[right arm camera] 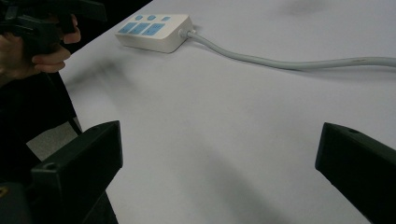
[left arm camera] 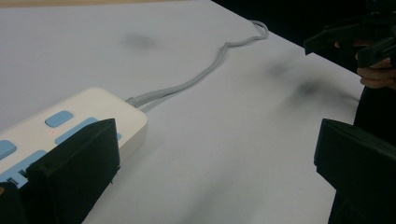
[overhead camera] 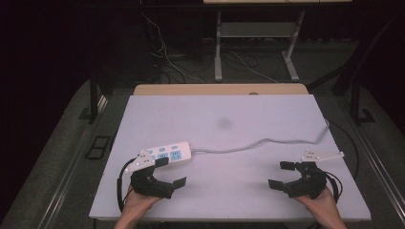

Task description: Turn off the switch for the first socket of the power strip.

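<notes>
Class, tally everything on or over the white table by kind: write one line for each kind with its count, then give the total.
Power strip with its grey cable: 1
Grippers, both open: 2, the left gripper beside the strip and the right gripper over bare table
Total: 3

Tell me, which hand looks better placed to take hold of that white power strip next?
Left, probably. The left tool hangs open right beside the power strip, one jaw nearly at its end. The right tool, also open, sits far across the table.
</notes>
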